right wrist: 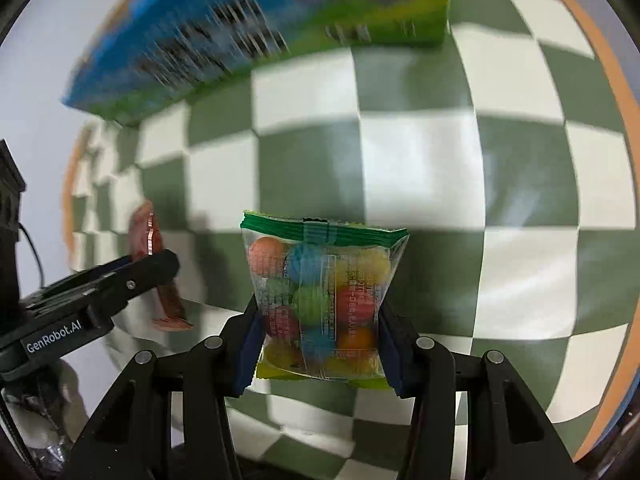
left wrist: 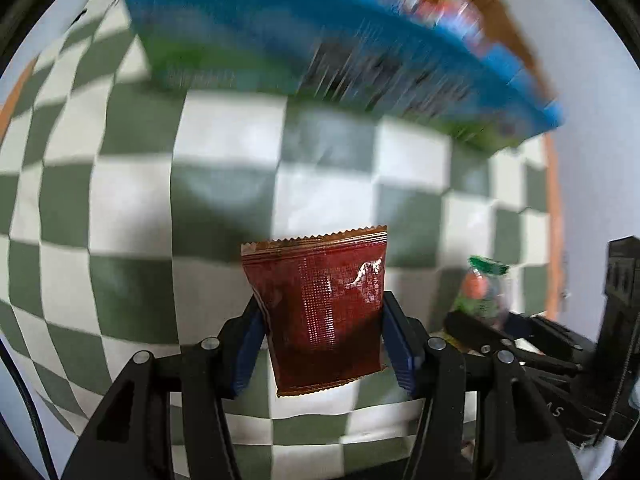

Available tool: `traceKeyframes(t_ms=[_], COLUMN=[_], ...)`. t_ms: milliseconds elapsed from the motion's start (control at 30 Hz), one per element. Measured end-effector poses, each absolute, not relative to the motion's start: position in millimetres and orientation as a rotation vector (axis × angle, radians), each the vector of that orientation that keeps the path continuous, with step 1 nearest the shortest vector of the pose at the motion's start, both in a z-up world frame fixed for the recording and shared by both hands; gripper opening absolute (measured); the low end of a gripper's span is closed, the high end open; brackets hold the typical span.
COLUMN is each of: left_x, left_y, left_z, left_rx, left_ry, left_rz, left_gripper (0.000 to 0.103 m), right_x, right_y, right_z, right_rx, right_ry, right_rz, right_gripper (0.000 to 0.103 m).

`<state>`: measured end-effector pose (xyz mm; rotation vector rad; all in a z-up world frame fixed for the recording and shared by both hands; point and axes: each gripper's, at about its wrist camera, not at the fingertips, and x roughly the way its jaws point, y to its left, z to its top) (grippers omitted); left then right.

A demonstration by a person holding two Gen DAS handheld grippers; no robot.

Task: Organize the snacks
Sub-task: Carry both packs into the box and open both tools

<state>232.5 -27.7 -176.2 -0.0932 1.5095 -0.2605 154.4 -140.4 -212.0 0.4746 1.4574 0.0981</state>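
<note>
The left gripper (left wrist: 322, 344) pinches a dark red sachet (left wrist: 320, 312) and the right gripper (right wrist: 318, 340) a clear pouch of coloured balls (right wrist: 320, 296), both above the checked cloth (left wrist: 132, 208), while at twelve o'clock a blue-and-green box (left wrist: 280, 48) is too blurred to read, its contents cut off.

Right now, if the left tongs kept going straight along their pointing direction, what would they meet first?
Probably the green-and-white checkered cloth; the left tongs, gripping a dark red foil packet, point there, short of the blurred blue box.
</note>
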Motion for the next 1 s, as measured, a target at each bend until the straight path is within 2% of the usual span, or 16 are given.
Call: traceKeyframes(t_ms=[233, 433, 600, 900, 967, 1000], left_x=[317, 416, 491, 535, 536, 536], left_y=[-40, -51, -53, -59, -59, -58], left_z=[-91, -102, -133, -181, -188, -191], left_rx=[-0.133, -0.113, -0.095, -0.060, -0.039, -0.021], left_ry=[1.368, 1.413, 1.511, 1.622, 1.640, 1.648], left_rz=[-0.344, -0.308, -0.253, -0.214, -0.192, -0.170], left_gripper=[0.053, 0.053, 0.053, 0.054, 0.056, 0.062], right_x=[221, 318, 399, 459, 462, 464], right_y=[-170, -173, -167, -163, -164, -166], right_z=[-120, -82, -96, -148, -162, -165], right_rx=[0.522, 0.435, 0.364, 0.317, 0.342, 0.343], right_ry=[1.282, 1.208, 1.264, 1.393, 1.430, 1.441], right_rz=[0.180, 0.190, 0.162, 0.113, 0.105, 0.088], right_gripper=[0.053, 0.053, 0.053, 0.053, 0.057, 0.062])
